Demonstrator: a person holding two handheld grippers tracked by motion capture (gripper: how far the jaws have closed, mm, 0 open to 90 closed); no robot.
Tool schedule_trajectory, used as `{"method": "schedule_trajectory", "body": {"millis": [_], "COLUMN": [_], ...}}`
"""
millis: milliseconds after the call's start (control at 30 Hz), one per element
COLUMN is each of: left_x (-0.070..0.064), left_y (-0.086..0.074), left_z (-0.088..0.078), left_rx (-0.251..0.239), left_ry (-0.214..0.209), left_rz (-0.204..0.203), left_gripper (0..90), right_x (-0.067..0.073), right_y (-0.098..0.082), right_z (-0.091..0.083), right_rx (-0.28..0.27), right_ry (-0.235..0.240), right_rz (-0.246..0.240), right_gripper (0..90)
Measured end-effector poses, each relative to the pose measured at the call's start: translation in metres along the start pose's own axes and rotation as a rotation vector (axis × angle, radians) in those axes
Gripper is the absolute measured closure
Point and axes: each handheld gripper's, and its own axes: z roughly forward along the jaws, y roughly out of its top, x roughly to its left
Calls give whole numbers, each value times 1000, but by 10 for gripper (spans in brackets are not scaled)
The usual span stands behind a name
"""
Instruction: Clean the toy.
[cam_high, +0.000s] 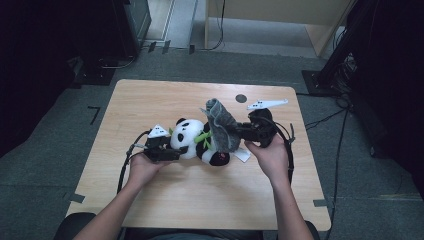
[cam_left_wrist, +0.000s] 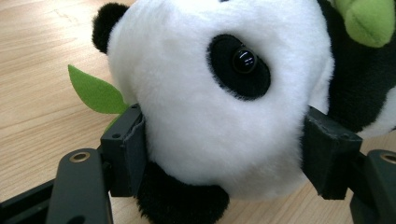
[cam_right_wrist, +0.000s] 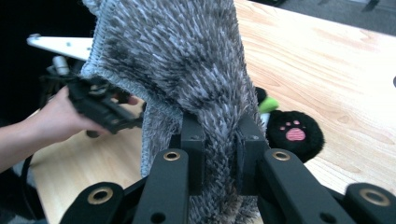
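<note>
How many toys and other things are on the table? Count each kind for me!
Plush panda: 1
Grey furry cloth: 1
Green felt leaf: 1
White tag: 1
Grippers: 2, the left gripper and the right gripper
Total: 6

The plush panda (cam_high: 197, 142) lay on its side mid-desk, black and white, green leaf (cam_left_wrist: 95, 92) at its neck, head gripped at both sides. The shaggy grey cloth (cam_high: 222, 127) stood lifted over its body, pinched at one end, fuzzy side out.
</note>
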Motion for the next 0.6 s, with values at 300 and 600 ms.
{"method": "schedule_trajectory", "body": {"millis": [300, 600], "left_x": [2, 1], "left_y": [3, 6], "left_z": [1, 3], "left_rx": [13, 36], "left_ry": [-6, -2], "left_rz": [-23, -11], "left_gripper": [273, 282], "right_x": [20, -1], "right_y": [-30, -67], "right_z": [7, 21], "right_rx": [20, 57], "right_ry": [37, -16], "right_rz": [-22, 10], "right_gripper": [785, 783]}}
